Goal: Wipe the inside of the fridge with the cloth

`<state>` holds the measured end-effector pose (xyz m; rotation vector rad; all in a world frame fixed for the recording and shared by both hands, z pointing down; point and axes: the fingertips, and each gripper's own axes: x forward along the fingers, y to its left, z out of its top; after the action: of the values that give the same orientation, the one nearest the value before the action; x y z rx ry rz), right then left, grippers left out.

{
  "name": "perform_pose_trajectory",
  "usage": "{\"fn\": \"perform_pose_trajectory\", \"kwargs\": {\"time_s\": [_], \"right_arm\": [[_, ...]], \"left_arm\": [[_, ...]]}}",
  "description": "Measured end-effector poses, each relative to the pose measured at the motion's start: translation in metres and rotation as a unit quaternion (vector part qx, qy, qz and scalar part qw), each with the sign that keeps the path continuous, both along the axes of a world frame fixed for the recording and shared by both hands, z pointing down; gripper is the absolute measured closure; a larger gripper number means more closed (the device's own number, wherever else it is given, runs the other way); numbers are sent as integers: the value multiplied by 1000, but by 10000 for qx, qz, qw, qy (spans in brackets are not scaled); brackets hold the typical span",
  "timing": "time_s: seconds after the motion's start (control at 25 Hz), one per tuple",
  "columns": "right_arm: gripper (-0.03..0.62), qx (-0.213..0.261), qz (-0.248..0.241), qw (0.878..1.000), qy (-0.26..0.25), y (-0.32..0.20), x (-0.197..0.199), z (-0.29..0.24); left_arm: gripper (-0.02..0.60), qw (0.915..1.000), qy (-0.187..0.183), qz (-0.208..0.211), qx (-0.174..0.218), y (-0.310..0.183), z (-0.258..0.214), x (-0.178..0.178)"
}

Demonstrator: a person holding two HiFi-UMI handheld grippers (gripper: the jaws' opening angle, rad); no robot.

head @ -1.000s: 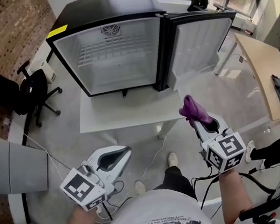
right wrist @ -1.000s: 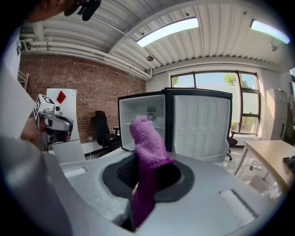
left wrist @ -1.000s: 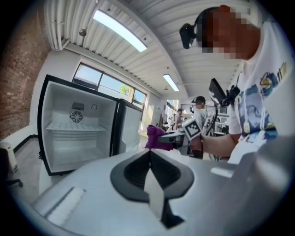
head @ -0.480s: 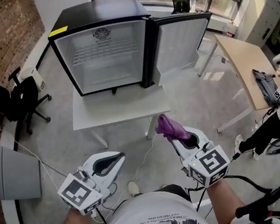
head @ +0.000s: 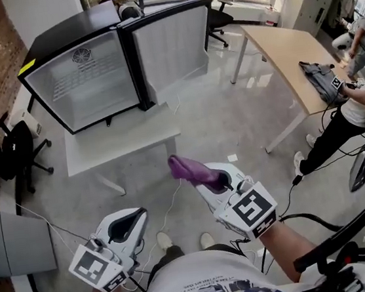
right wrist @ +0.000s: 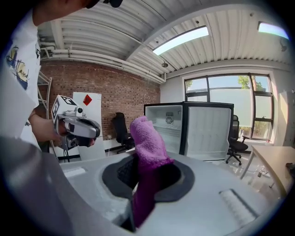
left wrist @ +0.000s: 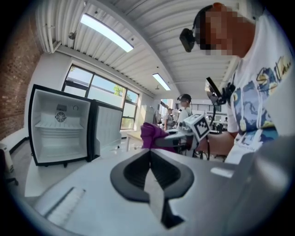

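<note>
- Right gripper [right wrist: 144, 177]: jaws clenched on the purple cloth [right wrist: 148, 140], which stands up out of them in a fuzzy tuft. (Its own view shows the grip; the head view shows only cloth poking past the nose.)
- Left gripper [left wrist: 150, 171]: jaws pressed together, nothing between them.
- Position: both are held low over the grey floor [head: 232, 122], well apart from the fridge [head: 82, 81].
- Fridge: black, door [head: 170, 44] swung open, white interior with a wire shelf. It stands on a low white table [head: 126, 142].
- Head view only: wooden desk [head: 289, 46] at right, office chair [head: 15, 153] at left.
- Gripper views only: ceiling strip lights [right wrist: 182, 39].
</note>
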<state>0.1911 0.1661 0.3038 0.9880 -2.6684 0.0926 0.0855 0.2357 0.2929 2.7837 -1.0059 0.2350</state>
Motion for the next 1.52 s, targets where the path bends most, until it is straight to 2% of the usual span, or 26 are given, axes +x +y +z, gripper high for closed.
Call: {"fn": "perform_pose_trajectory", "kwargs": {"time_s": [0.2, 0.36, 0.52, 0.76, 1.52], "right_arm": [[539, 74, -243, 9997, -19, 18, 25, 4], [539, 122, -226, 9997, 13, 23, 32, 6], [539, 313, -132, 9994, 82, 23, 29, -6], [539, 417, 5, 9991, 105, 32, 8, -16], [539, 443, 51, 9985, 312, 79, -76, -17]], "left_arm": [[575, 9997, -20, -214, -120, 23, 6, 29], [575, 9996, -94, -74, -249, 32, 15, 40], [574, 9997, -79, 115, -180, 23, 11, 36], [574, 9996, -10, 293, -1, 20, -8, 18], [574, 9995, 80, 197, -243, 73, 15, -81]]}}
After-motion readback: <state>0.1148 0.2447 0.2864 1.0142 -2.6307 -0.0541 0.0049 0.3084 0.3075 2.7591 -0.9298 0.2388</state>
